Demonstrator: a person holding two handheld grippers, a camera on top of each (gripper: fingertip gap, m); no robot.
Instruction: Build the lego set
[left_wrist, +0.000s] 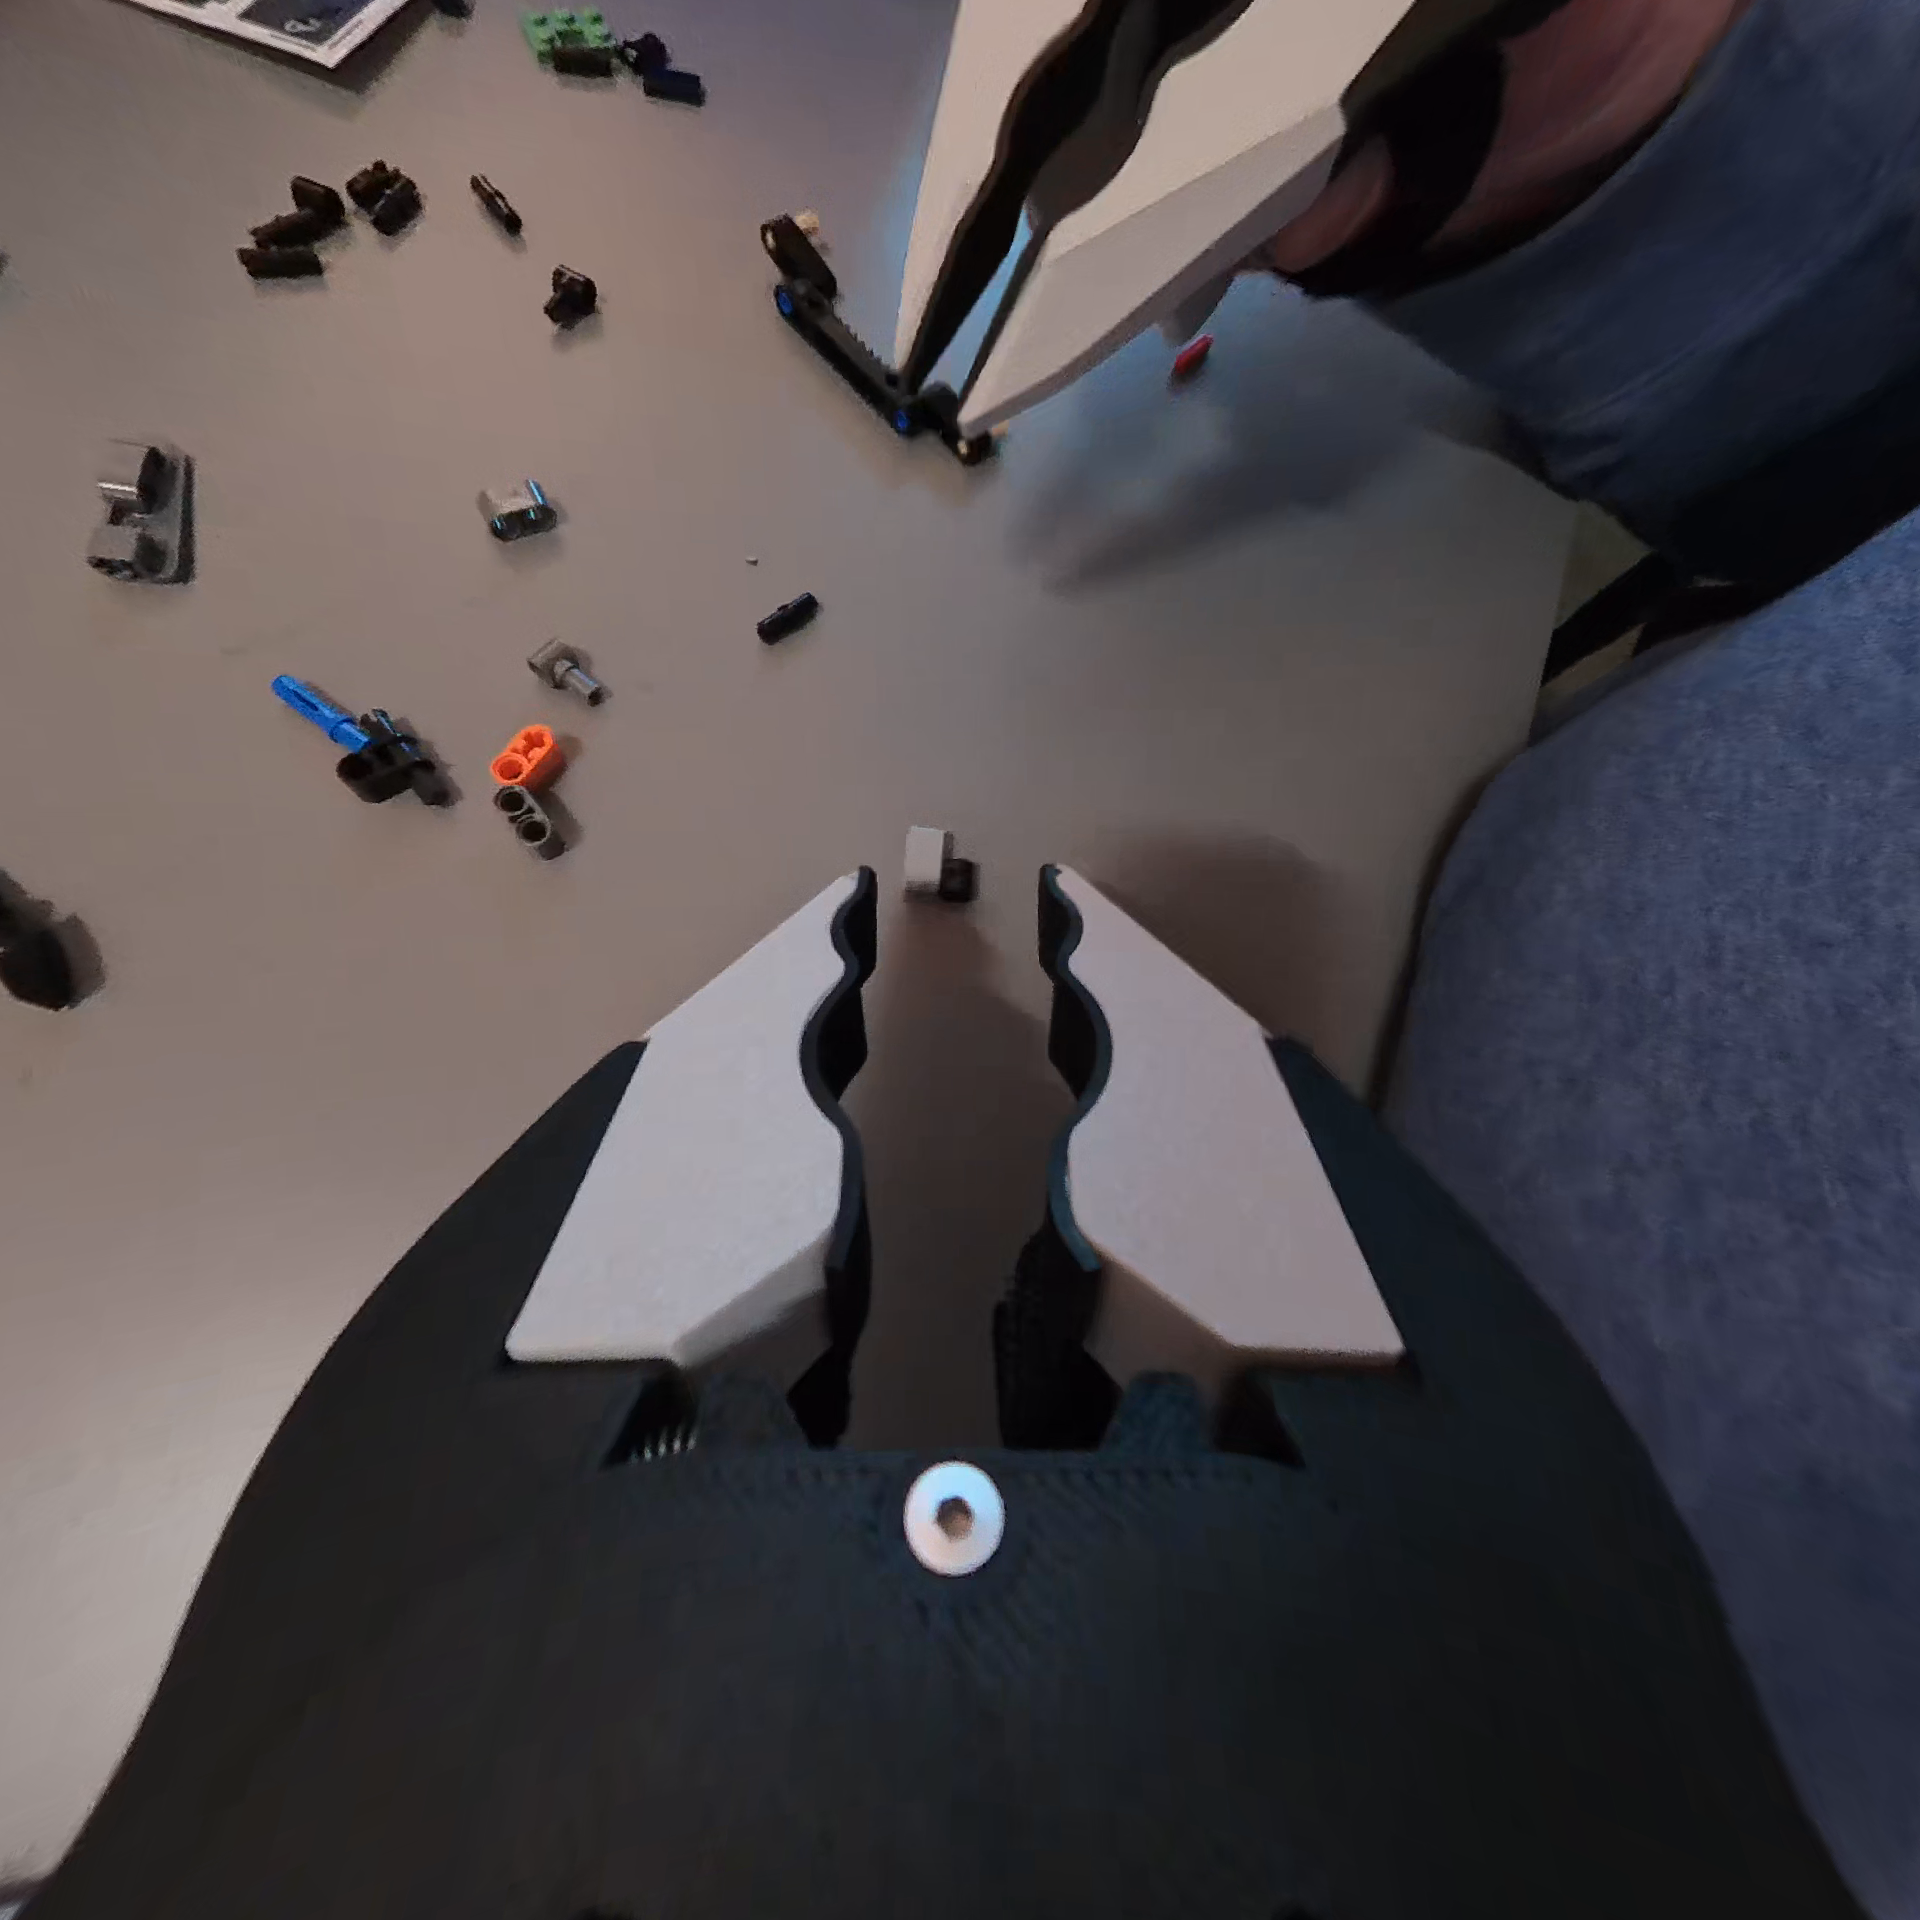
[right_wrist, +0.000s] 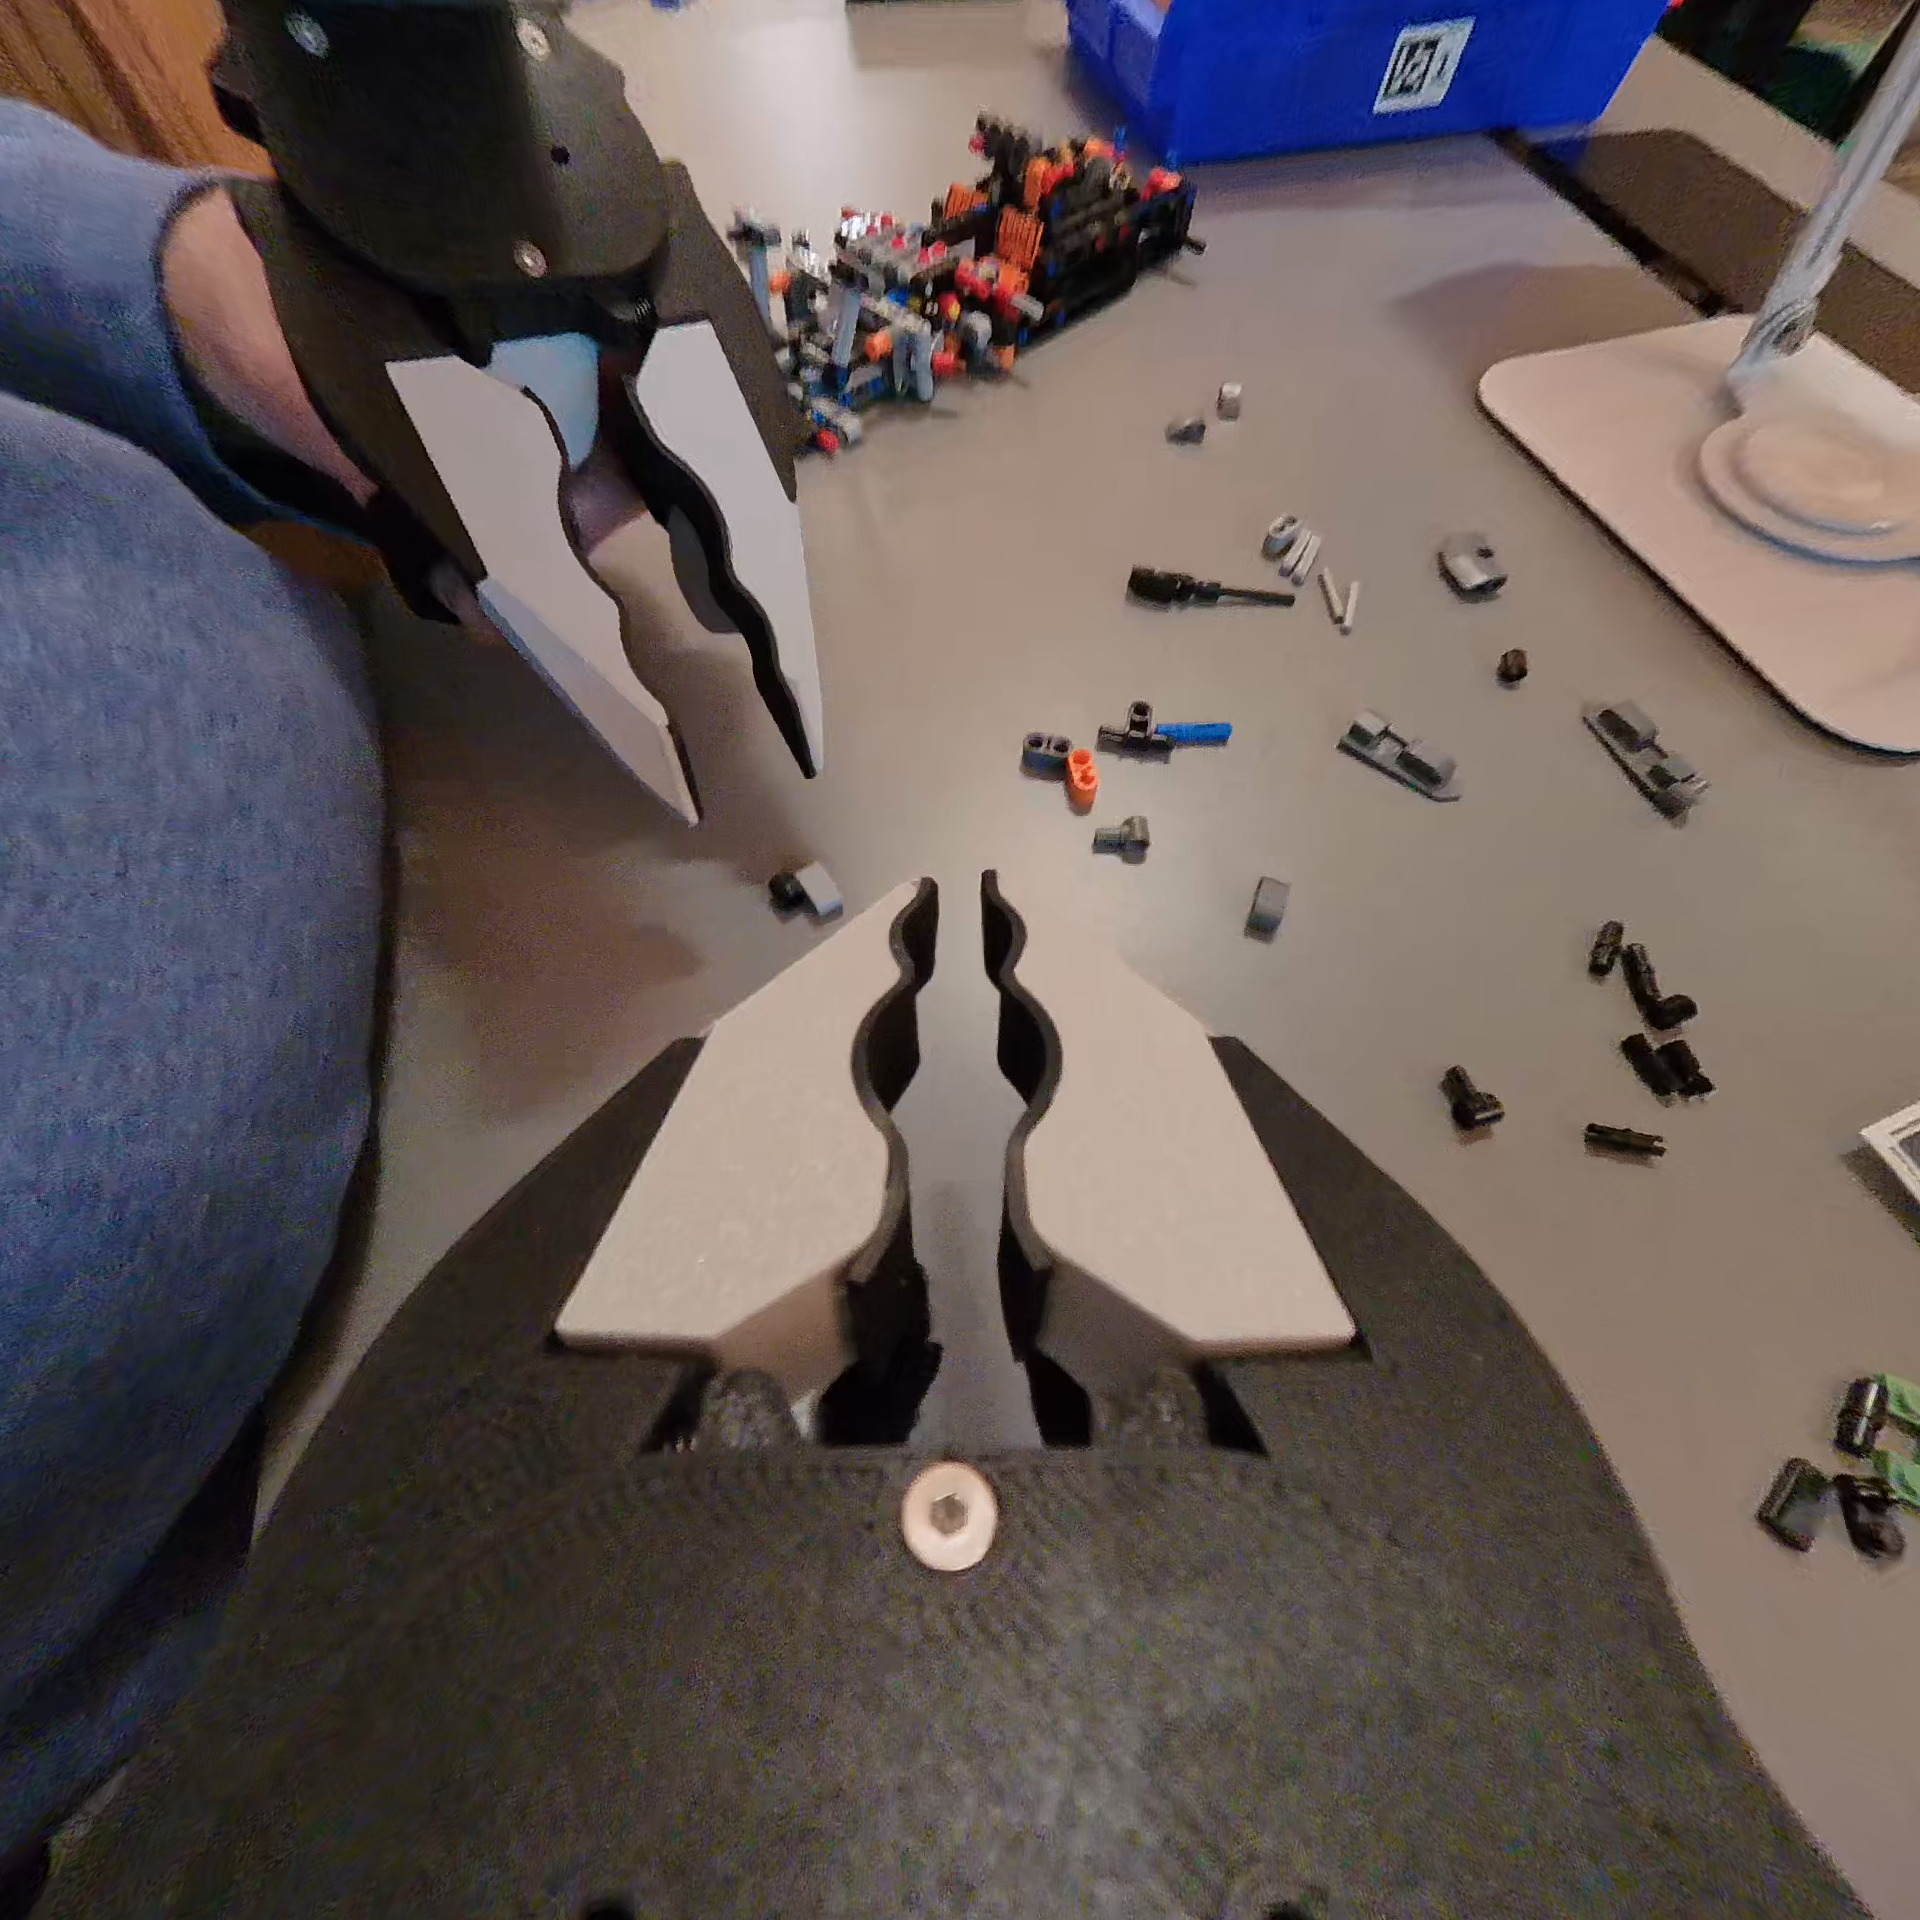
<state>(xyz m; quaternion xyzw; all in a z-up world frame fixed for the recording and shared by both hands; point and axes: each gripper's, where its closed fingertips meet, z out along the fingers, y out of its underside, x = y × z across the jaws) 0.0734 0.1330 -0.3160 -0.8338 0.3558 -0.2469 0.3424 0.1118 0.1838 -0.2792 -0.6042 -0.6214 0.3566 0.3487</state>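
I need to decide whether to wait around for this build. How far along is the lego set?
A large multicoloured assembly already stands built. In hand: nothing. The left gripper is open just short of a small grey-and-black piece, and the right gripper is nearly closed and empty. Many loose parts, like the orange connector, remain.

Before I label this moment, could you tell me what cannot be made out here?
- Left wrist view: whether the right gripper grips the black toothed beam; its fingers cover the contact.
- Left wrist view: printed booklet, cut by the top edge.
- Left wrist view: dark piece at the left edge, blurred, cut off.
- Right wrist view: green pieces, cut by the right edge.
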